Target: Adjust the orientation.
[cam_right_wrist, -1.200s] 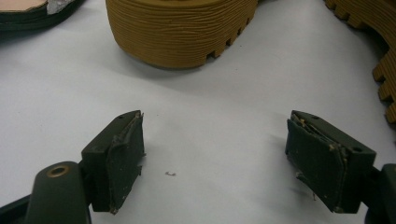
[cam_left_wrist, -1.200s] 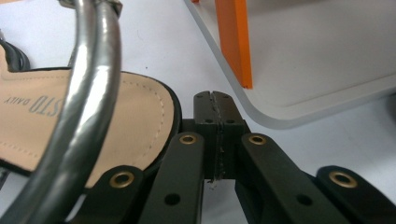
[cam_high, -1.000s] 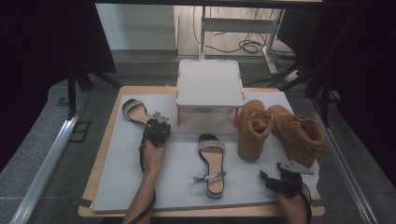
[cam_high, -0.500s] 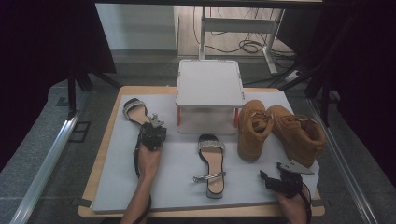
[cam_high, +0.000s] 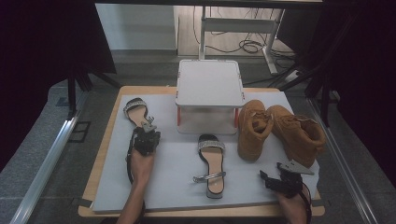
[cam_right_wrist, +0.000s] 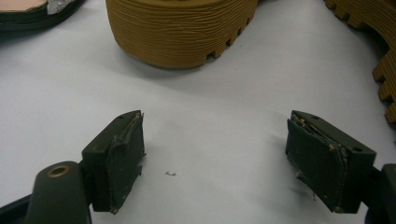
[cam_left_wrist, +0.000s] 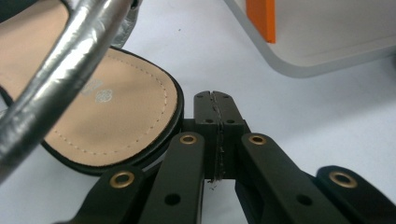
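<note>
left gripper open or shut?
Shut, empty: the left gripper has its jaws pressed together beside the sandal.

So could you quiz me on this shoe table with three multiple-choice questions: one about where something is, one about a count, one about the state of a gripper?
1. Where does the white box stand?
A. at the table's far side, in the middle
B. at the near left corner
C. on the floor

2. How many tan boots are on the table?
A. one
B. two
C. four

3. How do the jaws of the left gripper stand?
A. wide apart
B. pressed together with nothing between them
C. clamped on a boot

Answers:
1. A, the high view shows it beyond the shoes.
2. B, a pair sits right of the box.
3. B, the left gripper view shows the pads meeting beside the sandal.
</note>
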A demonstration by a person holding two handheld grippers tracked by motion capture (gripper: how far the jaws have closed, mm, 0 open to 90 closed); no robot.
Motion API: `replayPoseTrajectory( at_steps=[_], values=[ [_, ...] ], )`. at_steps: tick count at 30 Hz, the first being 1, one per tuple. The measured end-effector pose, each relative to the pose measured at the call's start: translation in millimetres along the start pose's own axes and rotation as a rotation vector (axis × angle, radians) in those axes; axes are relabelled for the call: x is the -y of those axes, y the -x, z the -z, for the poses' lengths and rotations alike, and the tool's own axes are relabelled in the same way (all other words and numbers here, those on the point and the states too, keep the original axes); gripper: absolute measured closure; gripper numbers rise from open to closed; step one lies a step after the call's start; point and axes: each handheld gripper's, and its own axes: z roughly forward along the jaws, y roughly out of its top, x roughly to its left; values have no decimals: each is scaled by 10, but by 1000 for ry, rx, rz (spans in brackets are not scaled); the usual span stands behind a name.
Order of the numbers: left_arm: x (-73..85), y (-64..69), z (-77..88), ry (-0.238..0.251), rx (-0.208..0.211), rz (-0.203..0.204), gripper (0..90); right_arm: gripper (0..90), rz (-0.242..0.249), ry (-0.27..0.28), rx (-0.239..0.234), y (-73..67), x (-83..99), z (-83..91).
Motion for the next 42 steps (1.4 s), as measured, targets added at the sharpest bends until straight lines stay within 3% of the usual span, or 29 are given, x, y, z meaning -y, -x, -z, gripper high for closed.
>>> replayPoseTrajectory(
  at_steps=[18, 33, 42],
  values=[
    [188, -239, 221, 9, -24, 32, 896, 205, 0, 0, 1, -1, 0, 0],
    [313, -483, 367, 4, -68, 70, 895, 204, 0, -1, 1, -1, -1, 0],
    [328, -459, 424, 19, -65, 76, 882, 204, 0, -2, 1, -1, -1, 0]
  ],
)
